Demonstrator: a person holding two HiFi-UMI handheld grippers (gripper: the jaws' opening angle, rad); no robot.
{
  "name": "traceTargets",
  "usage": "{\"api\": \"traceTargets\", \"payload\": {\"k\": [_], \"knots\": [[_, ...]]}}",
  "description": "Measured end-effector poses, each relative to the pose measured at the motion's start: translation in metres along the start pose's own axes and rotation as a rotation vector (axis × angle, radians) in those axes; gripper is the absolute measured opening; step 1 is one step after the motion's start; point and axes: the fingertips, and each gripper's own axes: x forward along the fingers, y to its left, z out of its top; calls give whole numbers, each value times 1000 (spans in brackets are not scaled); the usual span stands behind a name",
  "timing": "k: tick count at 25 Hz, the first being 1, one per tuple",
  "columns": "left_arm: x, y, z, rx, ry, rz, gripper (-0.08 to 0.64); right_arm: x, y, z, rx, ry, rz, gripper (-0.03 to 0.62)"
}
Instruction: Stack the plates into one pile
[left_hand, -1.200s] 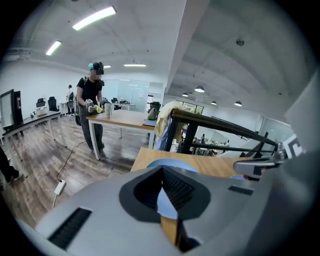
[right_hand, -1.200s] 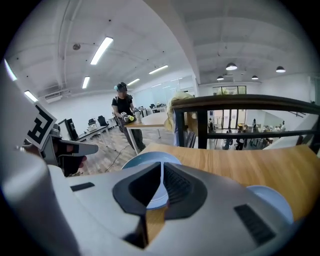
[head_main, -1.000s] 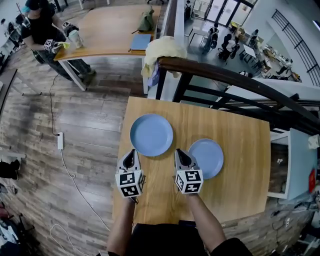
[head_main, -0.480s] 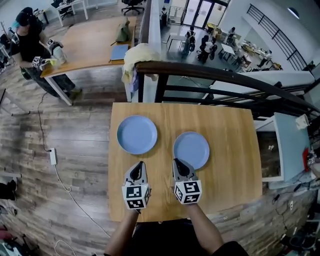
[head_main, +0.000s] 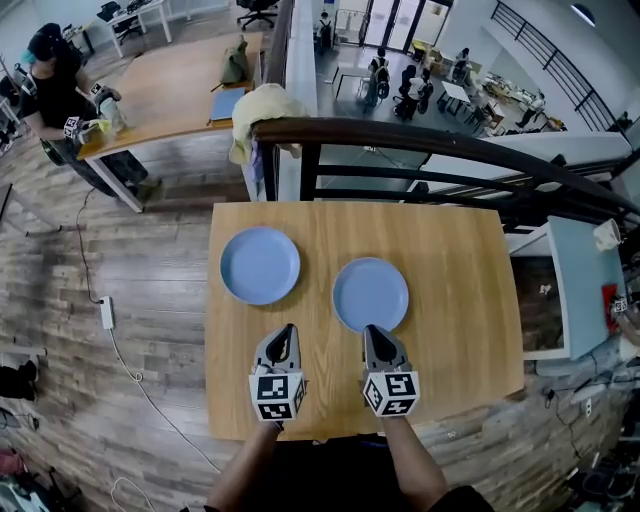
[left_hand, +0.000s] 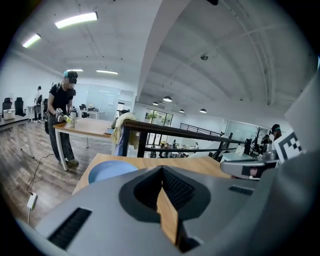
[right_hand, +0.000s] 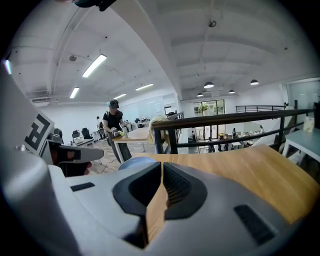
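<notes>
The pale wooden rectangular counter (head_main: 460, 300) fills the middle of the head view. Its far edge is just beside a dark metal railing (head_main: 400, 135), and its left edge drops to a grey plank floor (head_main: 150, 300). The whole right part of the counter is bare wood, and a bare strip also runs along the near edge, so there is free room on those sides. Two round light-blue plates lie flat and face up on the left half. Being round, they have no long axis and point no way. The left plate (head_main: 260, 265) is near the left edge of the counter, and the right plate (head_main: 370, 294) is closer to the middle and a little nearer to the person. A gap of bare wood keeps the two apart. There are two claws, side by side over the near part, and both point away from the person. The left claw (head_main: 287, 329) is over bare wood, apart from the left plate. The right claw (head_main: 371, 330) has its tip at the near rim of the right plate, and I cannot tell whether it touches. Both claws have their jaws closed together and hold nothing.
</notes>
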Motion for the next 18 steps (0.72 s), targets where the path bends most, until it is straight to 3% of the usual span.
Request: {"api": "traceTargets", "payload": {"k": [11, 18], "knots": [[47, -70, -27, -16, 33, -20, 23, -7, -82, -5, 4, 6, 14, 37], [82, -96, -46, -52, 73, 25, 23, -5, -138, -19, 27, 40, 14, 37]]}}
